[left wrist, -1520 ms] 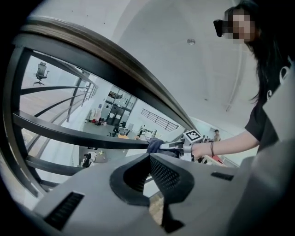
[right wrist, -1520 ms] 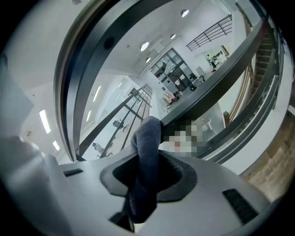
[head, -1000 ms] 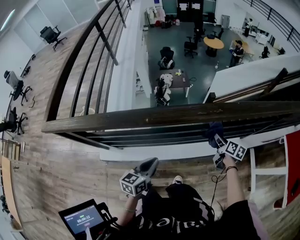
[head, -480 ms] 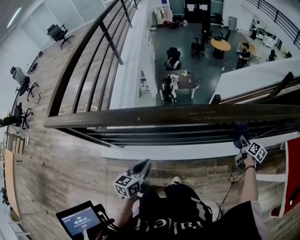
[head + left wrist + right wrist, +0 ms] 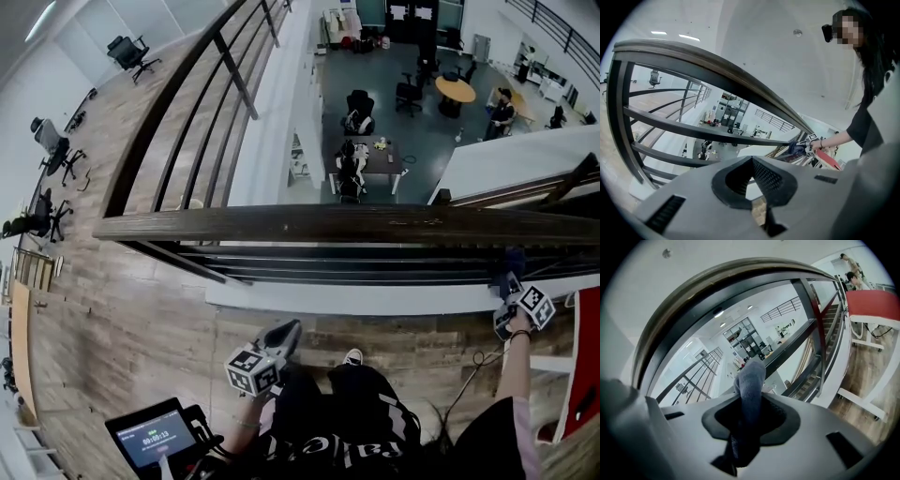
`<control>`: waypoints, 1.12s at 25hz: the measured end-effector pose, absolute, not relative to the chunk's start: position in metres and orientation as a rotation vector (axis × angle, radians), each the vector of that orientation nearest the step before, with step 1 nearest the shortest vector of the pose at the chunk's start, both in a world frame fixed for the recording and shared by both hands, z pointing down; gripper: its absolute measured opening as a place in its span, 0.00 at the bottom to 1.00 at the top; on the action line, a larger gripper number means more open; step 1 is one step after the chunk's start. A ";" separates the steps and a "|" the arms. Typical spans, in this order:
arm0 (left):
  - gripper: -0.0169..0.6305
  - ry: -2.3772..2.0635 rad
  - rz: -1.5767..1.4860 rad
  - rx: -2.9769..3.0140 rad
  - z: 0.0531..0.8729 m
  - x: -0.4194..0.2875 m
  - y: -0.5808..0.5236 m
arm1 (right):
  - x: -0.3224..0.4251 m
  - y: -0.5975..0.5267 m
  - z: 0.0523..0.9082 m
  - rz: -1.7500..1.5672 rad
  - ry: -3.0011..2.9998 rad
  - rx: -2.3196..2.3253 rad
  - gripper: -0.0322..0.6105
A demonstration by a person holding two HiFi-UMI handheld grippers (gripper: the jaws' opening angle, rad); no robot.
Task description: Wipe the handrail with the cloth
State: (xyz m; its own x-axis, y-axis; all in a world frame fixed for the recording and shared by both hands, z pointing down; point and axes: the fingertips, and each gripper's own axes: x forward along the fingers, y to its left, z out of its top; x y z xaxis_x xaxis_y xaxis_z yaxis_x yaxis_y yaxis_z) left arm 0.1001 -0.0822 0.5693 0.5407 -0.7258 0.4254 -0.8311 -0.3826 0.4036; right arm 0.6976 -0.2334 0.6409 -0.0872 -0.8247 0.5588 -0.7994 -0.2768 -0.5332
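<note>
**Item 1: cloth** (image 5: 750, 380). Dark blue and soft.
- Location: pinched between the fingers (image 5: 780, 420) of the right gripper (image 5: 750, 423). One rounded fold stands out past the fingertips and the rest is bunched behind them.
- In the head view the cloth (image 5: 511, 262) sits just ahead of the right gripper (image 5: 514, 286), below the top rail. Whether it touches the rail cannot be told.
- Handling, as judged: light, limp and easily squashed, and unlikely to slip from a firm pinch. It is best held mid-fold, as it is here, so that a free pad is left to press on the wood.

**Item 2: handrail** (image 5: 328, 225). A dark top rail with thinner bars beneath.
- Location: it passes above and ahead of the right fingers (image 5: 693, 291).
- Handling, as judged: stiff, fixed and smooth, so it will take steady pressure.

**Item 3: left gripper** (image 5: 286, 336).
- The fingers (image 5: 768, 180) are pressed together at the tips with nothing between them.
- The handrail (image 5: 740, 79) lies well ahead of them and higher up.
</note>
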 end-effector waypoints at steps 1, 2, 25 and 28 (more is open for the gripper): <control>0.03 -1.254 0.236 2.200 0.570 0.099 -0.082 | 0.693 -0.232 0.640 -1.323 1.892 -2.094 0.19; 0.03 -1.254 0.231 2.200 0.571 0.099 -0.082 | 0.686 -0.230 0.638 -1.315 1.915 -2.082 0.19; 0.03 -1.220 0.215 2.210 0.596 -0.124 -0.036 | 0.109 -0.126 0.687 -1.590 2.573 -1.316 0.19; 0.03 -1.225 0.213 2.195 0.609 -0.165 -0.028 | 0.032 -0.127 0.702 -1.613 2.661 -1.223 0.19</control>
